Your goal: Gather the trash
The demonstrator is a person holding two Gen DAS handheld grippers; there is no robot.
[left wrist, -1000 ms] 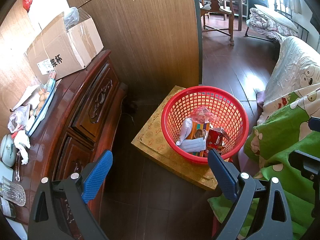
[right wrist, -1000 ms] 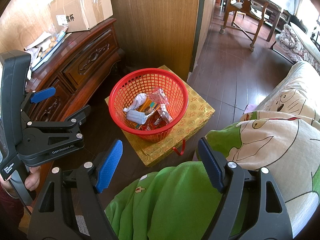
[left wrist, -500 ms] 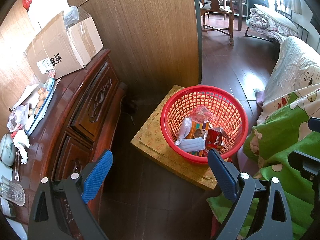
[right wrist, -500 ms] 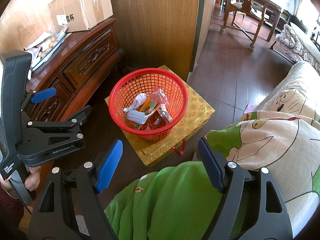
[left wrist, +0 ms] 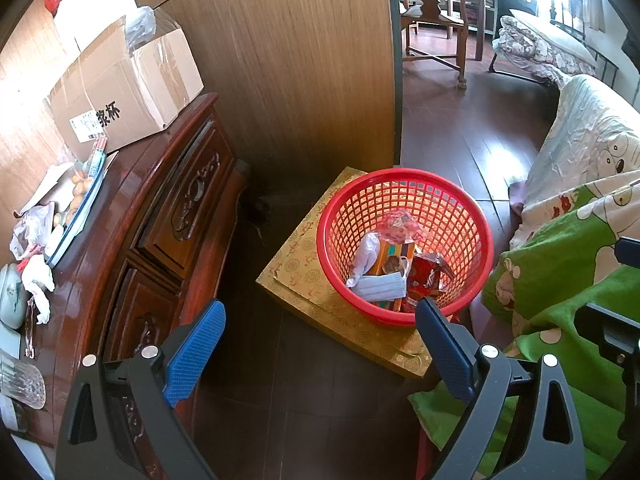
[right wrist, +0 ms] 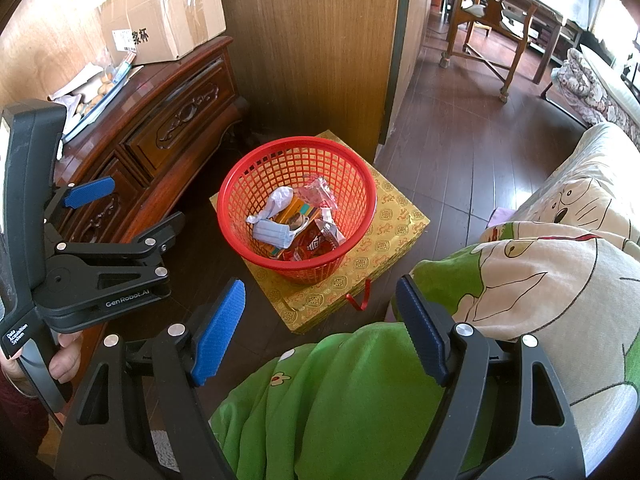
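A red mesh basket (left wrist: 472,216) stands on a gold patterned box (left wrist: 304,272) on the floor. It holds trash: a blue face mask (left wrist: 380,286), a crumpled white wrapper, a red snack packet (left wrist: 424,276) and a clear pink wrapper. The basket also shows in the right wrist view (right wrist: 240,184). My left gripper (left wrist: 320,352) is open and empty, above the floor in front of the basket; it also shows in the right wrist view (right wrist: 124,212). My right gripper (right wrist: 320,328) is open and empty, above a green blanket (right wrist: 340,392).
A dark wooden dresser (left wrist: 160,216) on the left carries a cardboard box (left wrist: 128,92), a tray of papers, crumpled white tissue (left wrist: 38,284) and a glass. A wooden partition (left wrist: 288,60) stands behind the basket. A bed with cartoon bedding (right wrist: 560,264) fills the right.
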